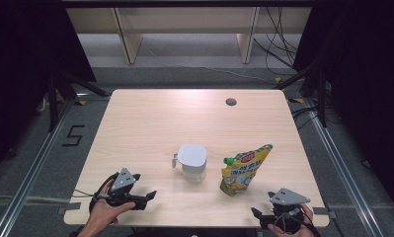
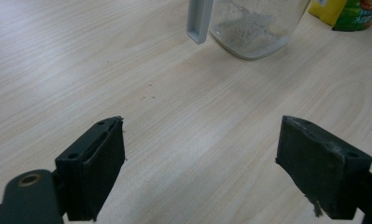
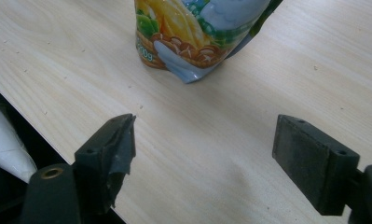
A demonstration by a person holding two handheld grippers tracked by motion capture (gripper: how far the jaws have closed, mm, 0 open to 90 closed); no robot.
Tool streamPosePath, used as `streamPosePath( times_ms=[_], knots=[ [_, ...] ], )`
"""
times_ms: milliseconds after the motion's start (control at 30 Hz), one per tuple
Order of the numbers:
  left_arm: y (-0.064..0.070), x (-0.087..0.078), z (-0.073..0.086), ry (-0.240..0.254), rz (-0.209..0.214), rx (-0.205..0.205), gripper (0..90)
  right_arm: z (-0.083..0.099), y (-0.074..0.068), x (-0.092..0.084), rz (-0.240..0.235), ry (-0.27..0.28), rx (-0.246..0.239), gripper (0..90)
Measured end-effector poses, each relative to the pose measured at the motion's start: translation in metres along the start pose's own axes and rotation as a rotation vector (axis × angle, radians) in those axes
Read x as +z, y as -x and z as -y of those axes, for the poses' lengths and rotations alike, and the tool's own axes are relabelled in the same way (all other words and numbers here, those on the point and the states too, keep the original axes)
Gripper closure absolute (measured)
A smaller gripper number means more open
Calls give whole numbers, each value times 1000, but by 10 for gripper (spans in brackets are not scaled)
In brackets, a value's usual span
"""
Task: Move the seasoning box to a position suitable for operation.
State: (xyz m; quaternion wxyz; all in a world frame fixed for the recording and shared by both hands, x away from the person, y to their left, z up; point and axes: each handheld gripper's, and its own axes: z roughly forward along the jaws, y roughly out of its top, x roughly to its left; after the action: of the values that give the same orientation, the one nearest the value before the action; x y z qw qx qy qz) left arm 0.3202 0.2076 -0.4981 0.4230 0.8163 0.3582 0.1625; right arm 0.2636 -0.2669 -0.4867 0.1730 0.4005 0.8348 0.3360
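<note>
Holding both claws spread and empty at the near table [image 1: 150, 118] edge: left claw [image 1: 146, 196] points at the jug [image 1: 192, 162], right claw [image 1: 257, 215] sits just below the pouch [image 1: 244, 169]. Jug mid-table with a white lid, pouch leaning just to its right; bare wood between claws and both. My left gripper view shows white powder in the jug [image 2: 251, 25]; my right gripper view shows the pouch [image 3: 197, 35] base print.

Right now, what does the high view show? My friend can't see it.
A clear jug with a white lid stands mid-table beside a yellow pouch with a green cap. Nearer the front edge, two hands hold the left gripper and right gripper, jaws open and empty.
</note>
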Motion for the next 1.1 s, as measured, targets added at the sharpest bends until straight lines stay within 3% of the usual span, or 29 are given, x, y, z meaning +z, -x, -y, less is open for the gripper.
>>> streamPosePath(
  times_ms=[100,167,300,367,400,500,533,633,733,767,833,900,1033,1100],
  knots=[
    [2,1,1,6,1,-33,147,0,0,0,-4,3,9,218],
    [2,1,1,6,2,-32,147,0,2,1,8,17,-6,212],
    [1,1,0,16,-1,-17,147,0,2,0,0,9,12,203],
    [0,1,0,14,-5,-9,147,0,3,2,2,14,-7,202],
    [-2,-1,0,-3,-3,17,147,0,3,2,2,14,-7,201],
    [-3,-1,-1,0,-11,6,147,0,4,2,-2,10,-8,197],
    [0,2,-2,31,-6,-37,148,0,5,2,6,26,-27,196],
    [0,2,-3,23,-1,-33,147,0,2,0,-6,16,8,193],
    [0,4,-6,47,24,-53,147,-1,4,1,-3,29,-13,192],
    [-4,3,-7,40,40,-33,148,0,5,3,-8,42,-20,191],
    [-4,5,-9,57,42,-59,148,1,5,2,8,29,-13,192],
    [-6,5,-12,44,26,-28,150,1,5,2,4,25,-10,196],
    [-6,13,-20,100,46,-17,150,1,6,3,-7,21,1,203],
    [-5,15,-21,100,44,-8,150,2,6,3,-2,21,-4,203]
  ],
)
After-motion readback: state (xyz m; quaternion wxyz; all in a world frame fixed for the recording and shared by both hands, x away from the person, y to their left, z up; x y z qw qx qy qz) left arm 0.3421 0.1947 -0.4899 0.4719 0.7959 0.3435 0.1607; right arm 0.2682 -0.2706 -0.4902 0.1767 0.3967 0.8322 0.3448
